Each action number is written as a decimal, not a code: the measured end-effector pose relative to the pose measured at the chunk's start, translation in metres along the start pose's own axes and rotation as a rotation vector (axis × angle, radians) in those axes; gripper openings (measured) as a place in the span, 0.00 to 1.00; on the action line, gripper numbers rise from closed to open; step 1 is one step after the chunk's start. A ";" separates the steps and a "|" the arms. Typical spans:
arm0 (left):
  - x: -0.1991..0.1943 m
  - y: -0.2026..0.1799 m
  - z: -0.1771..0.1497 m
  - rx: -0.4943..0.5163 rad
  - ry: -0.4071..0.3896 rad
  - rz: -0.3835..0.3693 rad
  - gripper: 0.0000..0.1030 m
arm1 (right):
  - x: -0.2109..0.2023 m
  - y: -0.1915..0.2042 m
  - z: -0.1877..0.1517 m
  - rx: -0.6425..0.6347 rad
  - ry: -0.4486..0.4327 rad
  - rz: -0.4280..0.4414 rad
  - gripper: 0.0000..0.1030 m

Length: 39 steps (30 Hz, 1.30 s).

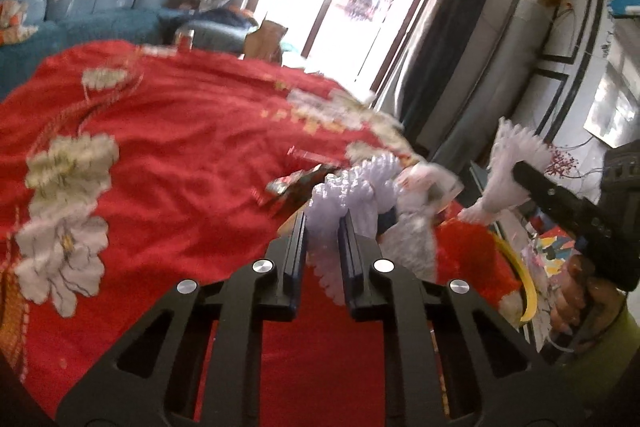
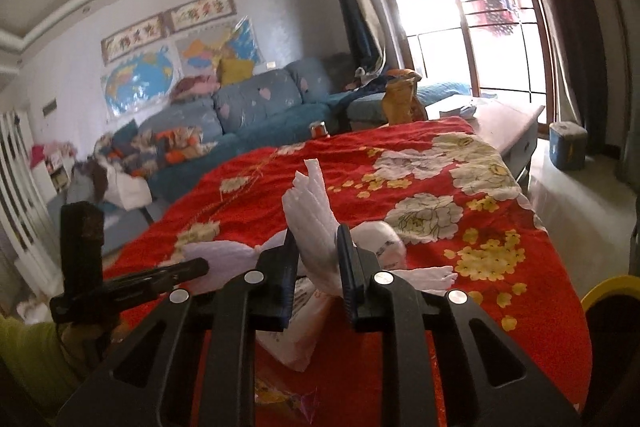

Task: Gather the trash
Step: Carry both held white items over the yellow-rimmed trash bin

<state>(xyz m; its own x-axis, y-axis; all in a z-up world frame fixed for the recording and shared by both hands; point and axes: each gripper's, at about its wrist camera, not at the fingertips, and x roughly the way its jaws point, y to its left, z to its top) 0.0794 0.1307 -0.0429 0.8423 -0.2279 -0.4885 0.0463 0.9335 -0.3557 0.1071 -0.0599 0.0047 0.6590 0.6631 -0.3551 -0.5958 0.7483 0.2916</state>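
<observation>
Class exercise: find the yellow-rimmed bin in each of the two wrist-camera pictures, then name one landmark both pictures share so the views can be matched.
Left wrist view: only the curved yellow rim of the bin shows, lower right, past the edge of the red cloth.
Right wrist view: the bin sits at the right edge, low down, cut off by the frame.
Shared landmark: the red flowered cloth covering the table.

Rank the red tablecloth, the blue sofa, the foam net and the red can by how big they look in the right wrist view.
1. red tablecloth
2. blue sofa
3. foam net, though nearness to the camera enlarges it
4. red can
</observation>
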 end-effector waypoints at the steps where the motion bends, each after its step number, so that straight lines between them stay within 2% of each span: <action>1: -0.003 -0.003 0.002 0.006 -0.008 -0.004 0.10 | -0.002 -0.002 0.001 0.012 -0.006 0.005 0.18; 6: -0.016 -0.031 0.012 0.057 -0.046 -0.039 0.09 | -0.018 -0.018 0.010 0.080 -0.037 0.006 0.18; 20: -0.007 -0.075 0.009 0.135 -0.023 -0.098 0.09 | -0.048 -0.055 0.026 0.227 -0.116 0.002 0.18; 28: 0.007 -0.103 0.002 0.189 0.009 -0.147 0.09 | -0.067 -0.080 0.025 0.249 -0.146 -0.062 0.18; 39: 0.038 -0.159 -0.011 0.262 0.077 -0.206 0.09 | -0.103 -0.140 0.005 0.336 -0.148 -0.186 0.18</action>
<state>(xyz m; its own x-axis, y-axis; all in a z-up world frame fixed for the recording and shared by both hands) 0.0985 -0.0298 -0.0139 0.7587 -0.4296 -0.4898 0.3556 0.9030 -0.2412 0.1250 -0.2334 0.0052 0.8148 0.4933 -0.3048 -0.2934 0.8041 0.5170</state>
